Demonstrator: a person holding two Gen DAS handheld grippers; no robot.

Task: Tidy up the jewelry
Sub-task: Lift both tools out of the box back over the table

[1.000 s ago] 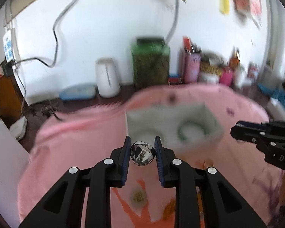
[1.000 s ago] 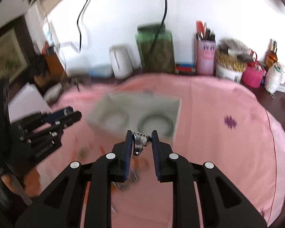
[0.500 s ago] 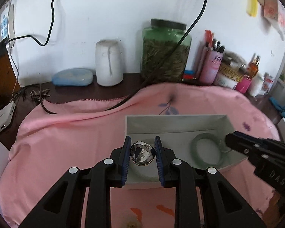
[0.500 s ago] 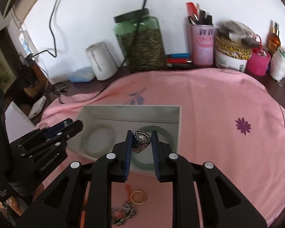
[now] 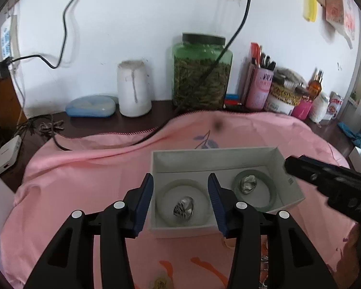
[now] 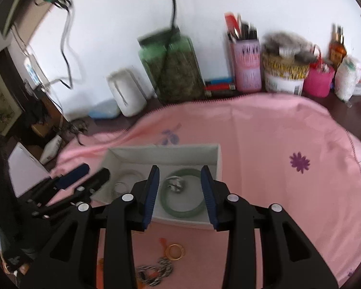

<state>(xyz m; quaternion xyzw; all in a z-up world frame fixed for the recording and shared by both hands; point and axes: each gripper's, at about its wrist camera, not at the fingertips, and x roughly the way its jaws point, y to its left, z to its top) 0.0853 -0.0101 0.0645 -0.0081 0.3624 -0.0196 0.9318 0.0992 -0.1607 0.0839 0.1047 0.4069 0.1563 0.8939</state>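
Jewelry sits partly sorted: a silver ring point(image 5: 184, 209) lies inside the pale bangle point(image 5: 183, 201) and another ring point(image 6: 176, 183) inside the green bangle point(image 6: 184, 196), all in the white box point(image 5: 214, 159) on the pink cloth point(image 5: 84, 175). Our left gripper point(image 5: 180, 198) and right gripper point(image 6: 180, 187) have just been opening and stand spread, nothing between the pads. We judge the gold ring point(image 6: 175, 251) and chain point(image 6: 156, 271) light, slippery; pinch them across the band
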